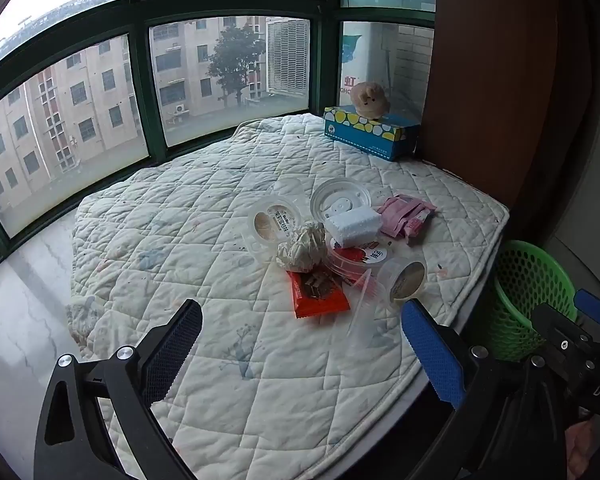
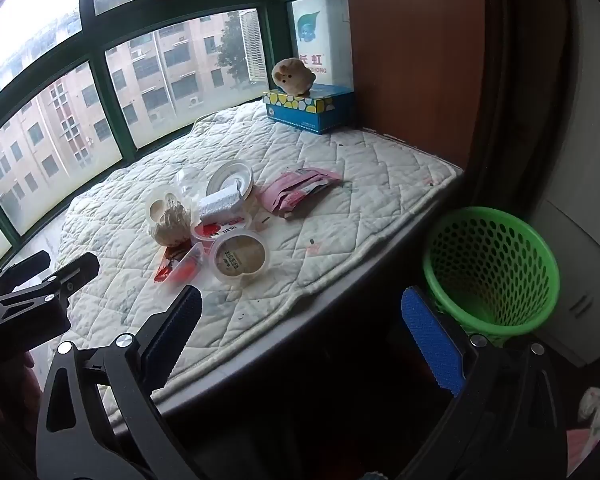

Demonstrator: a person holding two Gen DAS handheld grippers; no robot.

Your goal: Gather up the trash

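Quilted pad [image 1: 228,208] by window [image 1: 228,76], trash pile [image 1: 332,248] mid; 2 grippers [image 1: 302,334] [image 2: 302,330] wide, empty.

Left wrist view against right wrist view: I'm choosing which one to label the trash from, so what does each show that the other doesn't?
Only the left wrist view shows the orange wrapper nearly whole and the clear cup lying on its side.

Only the right wrist view looks into the green basket; no trash shows in what is visible of it. The left wrist view catches just its side.

Both show the crumpled paper ball, white foam block, pink packets, tissue box with the plush toy, and the quilted pad. Both grippers, left gripper and right gripper, are open and empty.
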